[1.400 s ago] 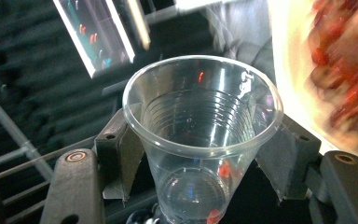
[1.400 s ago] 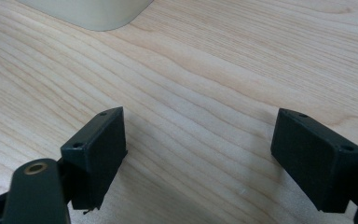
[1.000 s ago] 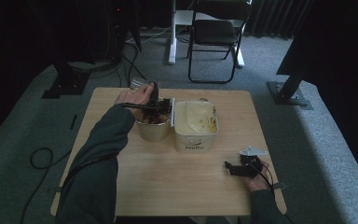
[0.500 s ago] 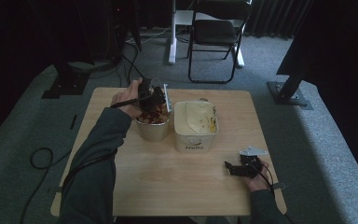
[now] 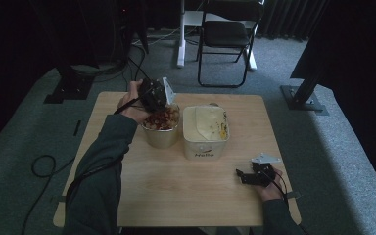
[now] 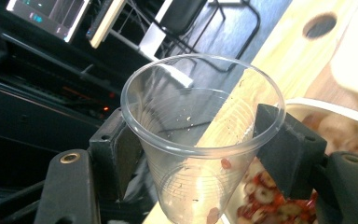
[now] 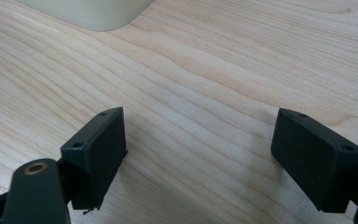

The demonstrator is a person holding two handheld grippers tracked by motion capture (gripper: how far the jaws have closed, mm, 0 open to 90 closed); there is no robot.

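Left tool raised, jaws clamped, right tool resting low, jaws apart

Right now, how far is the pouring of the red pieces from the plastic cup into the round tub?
Mostly done, it seems: the clear plastic cup holds only a few red bits, and the round beige tub already has a heap of red and white pieces. In hand: the left tongs grip the cup, tilted above that tub. Left: probably setting the cup down. The right tongs rest open on the light wooden table.
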